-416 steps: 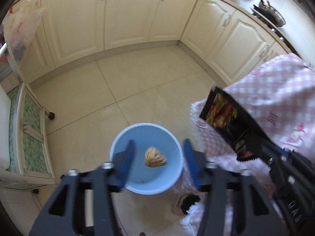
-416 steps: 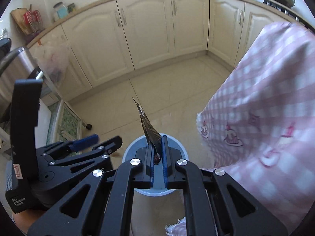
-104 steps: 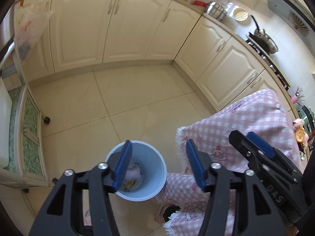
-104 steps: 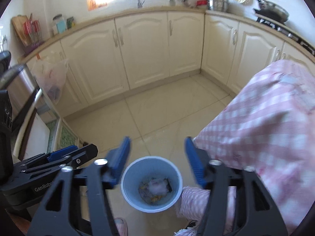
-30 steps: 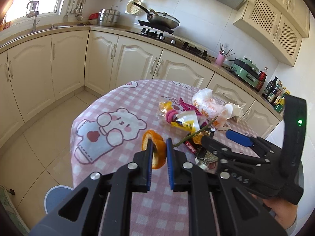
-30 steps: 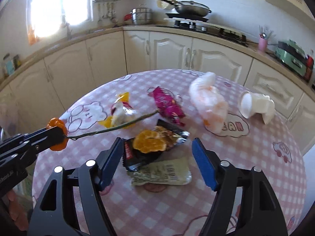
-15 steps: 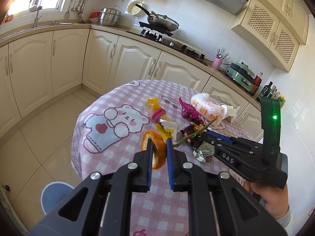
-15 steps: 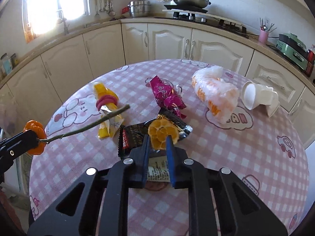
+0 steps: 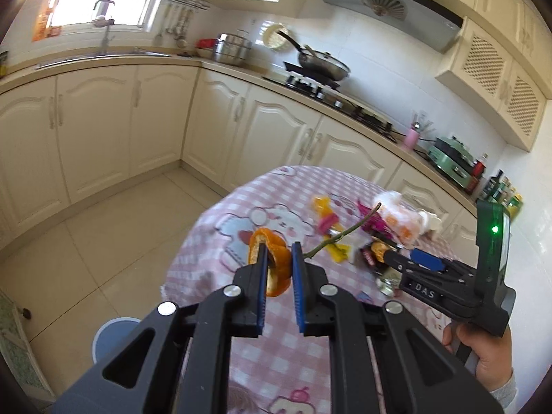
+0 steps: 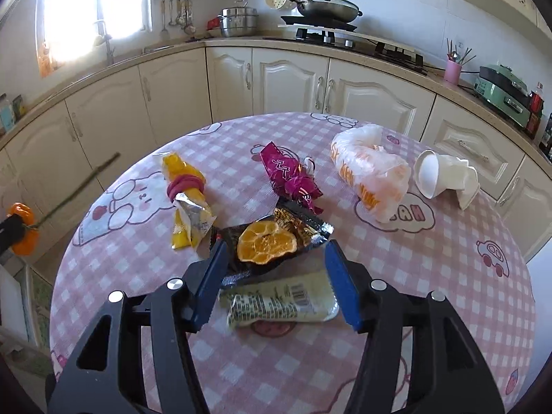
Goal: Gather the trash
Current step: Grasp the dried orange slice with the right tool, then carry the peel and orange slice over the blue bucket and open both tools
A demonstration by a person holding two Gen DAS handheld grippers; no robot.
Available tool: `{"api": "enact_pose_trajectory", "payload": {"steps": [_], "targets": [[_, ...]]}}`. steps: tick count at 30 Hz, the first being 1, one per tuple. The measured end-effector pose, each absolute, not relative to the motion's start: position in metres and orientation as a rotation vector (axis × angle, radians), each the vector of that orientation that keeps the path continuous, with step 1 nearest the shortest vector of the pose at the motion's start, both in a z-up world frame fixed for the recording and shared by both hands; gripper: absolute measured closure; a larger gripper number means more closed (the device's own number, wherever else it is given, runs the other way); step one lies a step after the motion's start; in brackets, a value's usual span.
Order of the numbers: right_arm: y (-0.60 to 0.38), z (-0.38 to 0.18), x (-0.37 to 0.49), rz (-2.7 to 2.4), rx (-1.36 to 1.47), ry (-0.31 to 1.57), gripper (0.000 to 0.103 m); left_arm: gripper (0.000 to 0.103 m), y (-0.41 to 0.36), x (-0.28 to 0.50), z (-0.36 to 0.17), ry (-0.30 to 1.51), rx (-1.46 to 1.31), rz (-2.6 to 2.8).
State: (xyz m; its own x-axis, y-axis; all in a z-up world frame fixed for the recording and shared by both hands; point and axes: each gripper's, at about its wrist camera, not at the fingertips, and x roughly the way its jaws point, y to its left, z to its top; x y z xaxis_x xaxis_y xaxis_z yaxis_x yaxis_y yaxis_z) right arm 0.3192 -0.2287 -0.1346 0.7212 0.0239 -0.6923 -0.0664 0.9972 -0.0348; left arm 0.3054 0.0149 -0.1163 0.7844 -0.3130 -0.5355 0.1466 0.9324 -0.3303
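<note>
Left gripper point(image 9: 277, 258) pinching orange peel point(image 9: 272, 262) with twig, above table edge | right gripper point(image 10: 274, 269) just reopened, pads straddling dark wrapper point(image 10: 276, 241) and peel slice point(image 10: 265, 243), apparently not gripping | blue bin point(image 9: 110, 334) on floor below

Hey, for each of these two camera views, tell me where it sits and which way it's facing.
Left wrist: rides the left claw, angled down past the table edge toward the cabinets; its fingers clamp an orange peel; the right claw and a hand show.
Right wrist: rides the right claw, open, just widened, looking down on the wrappers.
Shared: peel, twig, tablecloth litter, stove.
</note>
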Motion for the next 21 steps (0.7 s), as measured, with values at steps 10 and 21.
{"api": "enact_pose_trajectory", "payload": {"steps": [10, 21], "targets": [[-0.226, -0.144, 0.336, 0.056, -0.079, 0.815, 0.064, 0.09, 0.025, 0.326, -0.127, 0.642, -0.308, -0.232], [-0.186, -0.113, 0.289, 0.147, -0.057, 0.701, 0.065, 0.09, 0.07, 0.313, -0.14, 0.652, -0.366, -0.191]]}}
